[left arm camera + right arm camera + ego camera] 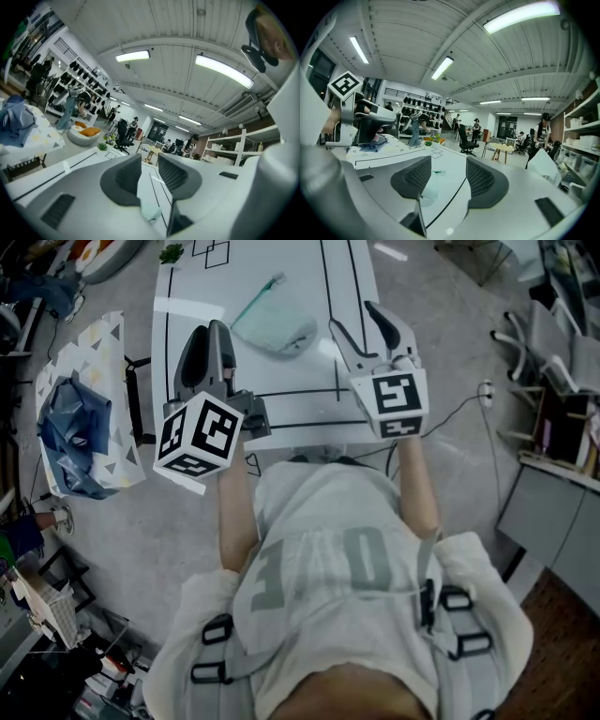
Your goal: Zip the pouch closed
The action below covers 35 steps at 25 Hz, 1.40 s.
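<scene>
White line-marked table (300,277) carries the mint pouch (274,329) between both jaw pairs, touching neither, left gripper (212,329) narrowly parted, right gripper (354,317) spread, both empty; we judge it soft, light, best pinned near the zip end.

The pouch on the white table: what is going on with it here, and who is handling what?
A person holds a two-jaw gripper in each hand above a white table. The pale green pouch lies on the table ahead of both, and neither touches it. The left gripper and the right gripper have their jaws apart with nothing between them, the right wider. Whether the zip is closed cannot be told.
</scene>
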Tool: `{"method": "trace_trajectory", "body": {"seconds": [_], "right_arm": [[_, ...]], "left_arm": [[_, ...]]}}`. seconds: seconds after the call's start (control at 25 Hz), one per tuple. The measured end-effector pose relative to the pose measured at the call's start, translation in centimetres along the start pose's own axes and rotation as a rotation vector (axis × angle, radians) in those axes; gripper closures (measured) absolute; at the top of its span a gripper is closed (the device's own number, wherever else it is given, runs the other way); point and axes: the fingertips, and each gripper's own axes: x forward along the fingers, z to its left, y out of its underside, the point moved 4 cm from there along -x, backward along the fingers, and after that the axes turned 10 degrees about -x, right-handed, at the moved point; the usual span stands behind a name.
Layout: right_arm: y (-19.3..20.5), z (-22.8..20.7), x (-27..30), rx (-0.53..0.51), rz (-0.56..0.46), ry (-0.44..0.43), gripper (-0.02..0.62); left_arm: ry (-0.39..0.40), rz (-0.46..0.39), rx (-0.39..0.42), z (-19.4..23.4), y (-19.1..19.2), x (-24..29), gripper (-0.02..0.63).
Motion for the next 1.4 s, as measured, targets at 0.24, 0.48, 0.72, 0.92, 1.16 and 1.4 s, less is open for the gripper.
{"method": "trace_trajectory", "body": {"seconds": [0.24,0.48,0.72,0.92,1.16,1.4], "right_arm": [[-1.8,-1.1,-0.5,0.053,-0.063,0.058,0.387],[-3.6,-0.5,-1.2,0.081,-0.131,0.067,0.413],[-4.6,-0.2,-2.6,0.106,-0.218,0.134,0.586],[-3.3,0.8,-3.0,0.112,-0.188,0.126,0.588],[-1.8,1.1,-3.0,0.129,-0.137,0.11,0.588],[-1.7,0.9,-2.6,0.127,-0.121,0.115,0.588]], "left_arm": [[-0.038,-0.089,0.314,-2.4,-1.7,-0.4,0.514],[-0.026,-0.131,0.528,-5.0,-1.2,-0.6,0.573],[0.041,-0.194,0.534,-7.1,-0.7,-0.5,0.6],[0.055,-0.137,0.526,-6.4,1.3,-0.3,0.6],[0.051,-0.068,0.513,-5.5,2.7,0.2,0.6],[0.033,-0.03,0.519,-4.5,2.6,0.2,0.6]]}}
